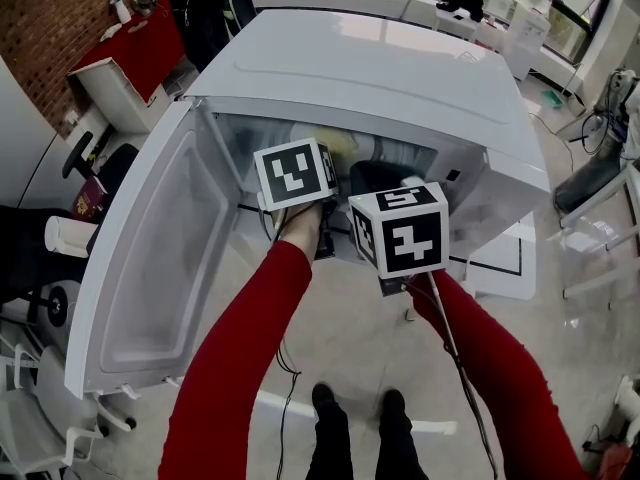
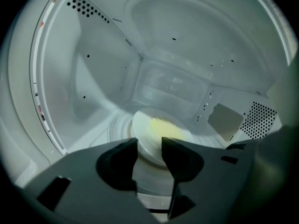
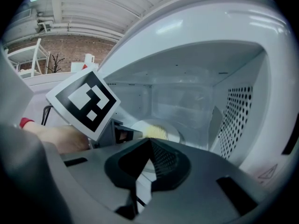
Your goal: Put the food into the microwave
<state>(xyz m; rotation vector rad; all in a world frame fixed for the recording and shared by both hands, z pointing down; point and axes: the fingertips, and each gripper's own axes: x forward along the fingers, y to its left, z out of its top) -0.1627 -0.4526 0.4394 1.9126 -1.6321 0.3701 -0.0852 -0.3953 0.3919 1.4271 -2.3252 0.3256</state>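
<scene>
The white microwave [image 1: 400,68] stands with its door [image 1: 150,258] swung wide open at the microwave's left edge in this view. At its opening the left gripper [image 1: 296,173] reaches inside, and the right gripper [image 1: 400,230] hangs just outside (both on arms in red sleeves [image 1: 250,348]). Deeper inside the microwave, yellow food [image 1: 338,144] shows on a pale plate [image 1: 303,132].

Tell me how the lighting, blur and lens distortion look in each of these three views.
Head view: bright daylight, sheen on the microwave top, edges bowed by the wide lens. Left gripper view: dim bluish cavity, black vignetted corners, plate slightly soft, the jaws a dark silhouette. Right gripper view: heavy fisheye curving the opening, near jaws dark and blurred, marker cube crisp.
</scene>
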